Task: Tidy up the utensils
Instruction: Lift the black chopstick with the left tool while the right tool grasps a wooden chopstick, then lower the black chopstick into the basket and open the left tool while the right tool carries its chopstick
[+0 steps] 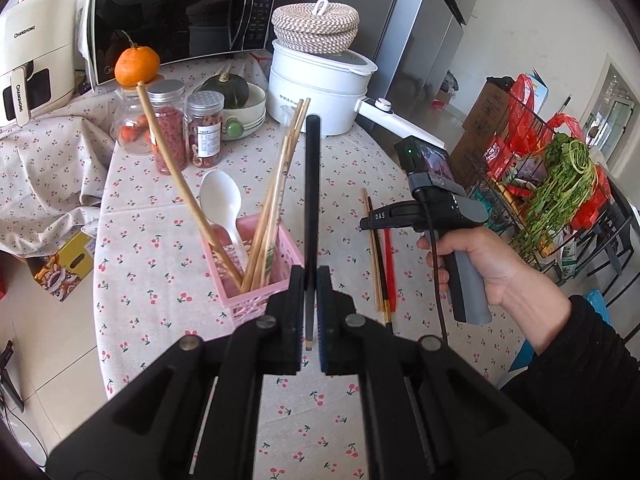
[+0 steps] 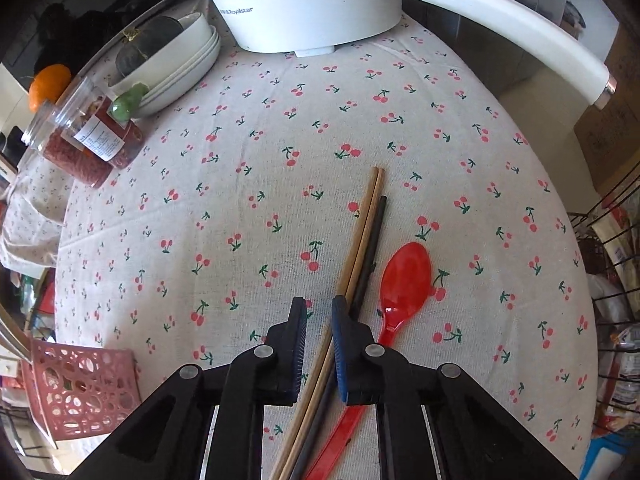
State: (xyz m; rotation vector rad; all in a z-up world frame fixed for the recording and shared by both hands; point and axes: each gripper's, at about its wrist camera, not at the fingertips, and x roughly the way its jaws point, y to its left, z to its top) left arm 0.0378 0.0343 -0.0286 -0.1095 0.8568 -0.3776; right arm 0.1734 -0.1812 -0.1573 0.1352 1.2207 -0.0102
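The left gripper (image 1: 308,280) is pinching a black chopstick (image 1: 311,184) beside the pink basket (image 1: 256,276); the right gripper (image 2: 320,308), fingers parted, is hovering over remaining chopsticks (image 2: 360,240) and red spoon (image 2: 404,276) on the table (image 2: 240,200).

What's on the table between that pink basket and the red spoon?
In the right wrist view, only bare cherry-print tablecloth lies beyond the pink basket, then two wooden chopsticks and a black chopstick right beside the red spoon.
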